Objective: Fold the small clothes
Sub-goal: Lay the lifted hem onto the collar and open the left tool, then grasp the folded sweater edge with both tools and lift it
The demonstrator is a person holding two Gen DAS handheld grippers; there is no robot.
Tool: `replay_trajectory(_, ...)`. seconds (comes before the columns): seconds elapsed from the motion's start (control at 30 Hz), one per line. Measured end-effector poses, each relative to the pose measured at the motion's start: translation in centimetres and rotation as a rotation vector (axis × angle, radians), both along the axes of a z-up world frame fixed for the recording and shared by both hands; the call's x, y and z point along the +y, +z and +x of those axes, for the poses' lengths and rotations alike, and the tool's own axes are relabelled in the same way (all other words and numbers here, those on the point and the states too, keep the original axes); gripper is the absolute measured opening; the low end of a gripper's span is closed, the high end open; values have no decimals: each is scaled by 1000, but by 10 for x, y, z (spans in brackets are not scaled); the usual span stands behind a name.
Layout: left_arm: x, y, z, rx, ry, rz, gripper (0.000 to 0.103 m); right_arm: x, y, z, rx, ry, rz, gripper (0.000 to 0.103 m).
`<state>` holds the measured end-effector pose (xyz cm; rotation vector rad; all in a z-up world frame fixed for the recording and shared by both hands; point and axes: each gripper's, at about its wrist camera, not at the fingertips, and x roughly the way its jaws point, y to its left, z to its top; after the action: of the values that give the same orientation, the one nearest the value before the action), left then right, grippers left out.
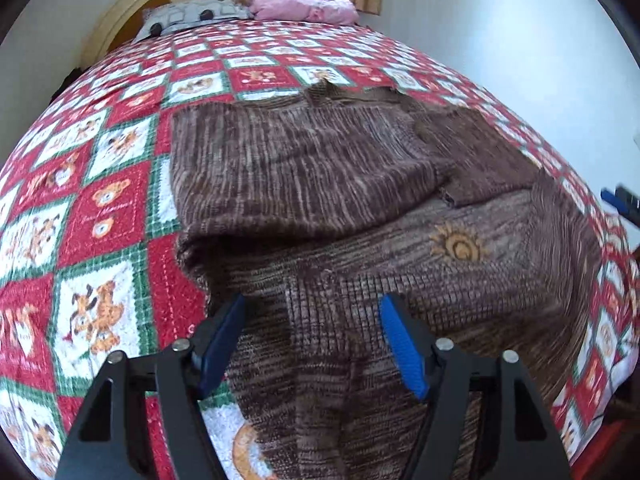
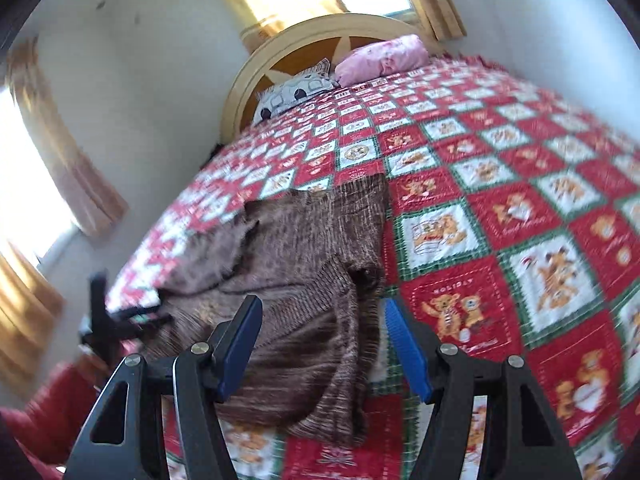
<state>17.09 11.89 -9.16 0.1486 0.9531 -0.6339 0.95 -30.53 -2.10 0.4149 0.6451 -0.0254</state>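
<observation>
A brown knitted sweater [image 1: 340, 208] with an orange sun motif [image 1: 458, 245] lies partly folded on the quilted bed, its sleeves laid across the body. My left gripper [image 1: 312, 308] hovers over the sweater's near hem with jaws apart and its blue pads [image 1: 400, 344] clear of the cloth. In the right wrist view the same sweater [image 2: 304, 280] lies bunched to the left. My right gripper [image 2: 322, 316] stands open above its near right edge, nothing pinched. The other gripper [image 2: 100, 312] shows at the left as a dark blurred shape.
A red, green and white teddy-bear quilt [image 1: 100, 220] covers the bed. A grey patterned pillow [image 1: 196, 16] and a pink pillow [image 1: 304, 6] lie at the headboard [image 2: 304, 40]. Walls and curtained windows [image 2: 36, 168] surround the bed. Something red [image 2: 52, 412] sits beside the bed's near left corner.
</observation>
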Motion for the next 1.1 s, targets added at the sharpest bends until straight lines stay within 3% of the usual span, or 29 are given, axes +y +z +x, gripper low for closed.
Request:
replay_trajectory(0.07, 4, 2, -1, 23, 11, -38, 54, 4, -4, 0, 8, 2, -30, 65)
replay_trajectory(0.17, 5, 1, -5, 54, 20, -74, 53, 8, -9, 4, 16, -1, -50, 65)
replay_trajectory(0.37, -3, 2, -11, 65, 36, -69, 53, 9, -15, 13, 40, -14, -103, 65)
replay_trajectory(0.4, -5, 3, -13, 56, 40, -55, 50, 10, -15, 14, 45, -4, -122, 65)
replay_trajectory(0.47, -7, 1, -13, 36, 47, -33, 35, 14, -15, 18, 56, 23, -150, 65)
replay_trajectory(0.53, -6, 1, -14, 35, 55, -43, 29, 17, -15, 26, 63, 40, -173, 65)
replay_trajectory(0.73, -6, 0, -14, 40, 65, -41, 27, 30, -40, 72, 156, 100, -272, 64)
replay_trajectory(0.83, -7, 0, -14, 25, 60, -26, 15, 47, -61, 88, 221, 149, -368, 42)
replay_trajectory(0.87, -7, 1, -13, 23, 61, -26, 12, 53, -61, 87, 201, 160, -394, 25)
replay_trajectory(0.93, -5, 3, -16, 23, 65, -39, 10, 61, -55, 83, 188, 163, -428, 10)
replay_trajectory(1.1, 0, 19, -36, -12, 60, -114, 9, 65, -23, 55, 104, 163, -367, 9)
